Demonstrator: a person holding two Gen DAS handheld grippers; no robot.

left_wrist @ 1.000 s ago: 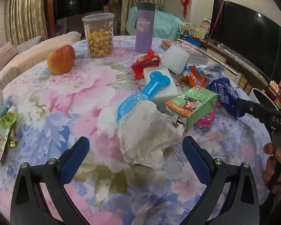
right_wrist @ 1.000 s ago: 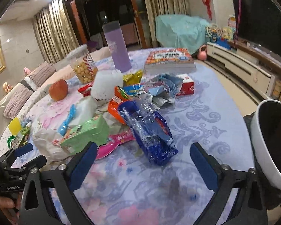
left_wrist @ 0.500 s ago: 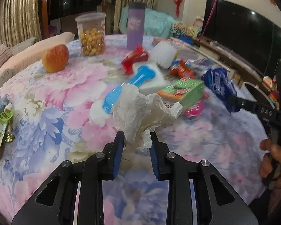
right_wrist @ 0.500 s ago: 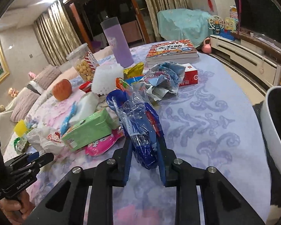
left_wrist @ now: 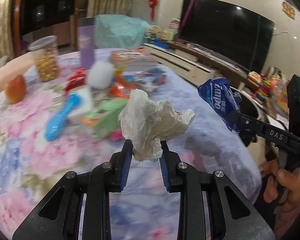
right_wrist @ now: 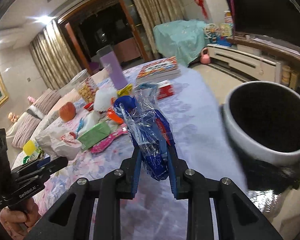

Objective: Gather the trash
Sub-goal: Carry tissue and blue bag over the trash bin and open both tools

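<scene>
My left gripper [left_wrist: 146,150] is shut on a crumpled white tissue [left_wrist: 152,118] and holds it above the floral tablecloth [left_wrist: 50,152]. My right gripper [right_wrist: 154,156] is shut on a blue plastic wrapper [right_wrist: 150,132], lifted off the table. That wrapper also shows at the right of the left wrist view [left_wrist: 220,102]. A white trash bin with a black liner [right_wrist: 268,124] stands beside the table, just right of the right gripper. The tissue held by the left gripper shows at the left of the right wrist view [right_wrist: 58,144].
On the table lie a green carton [right_wrist: 95,133], a pink wrapper [right_wrist: 108,143], a blue toy bone [left_wrist: 60,114], an apple [left_wrist: 16,89], a snack jar [left_wrist: 46,62], a purple bottle [right_wrist: 114,72], a white brush [right_wrist: 104,100], books [right_wrist: 160,70] and a red box [right_wrist: 166,90].
Both grippers have lifted their trash off the table and swung right toward the bin. One second ago both were open around the tissue and the wrapper.
</scene>
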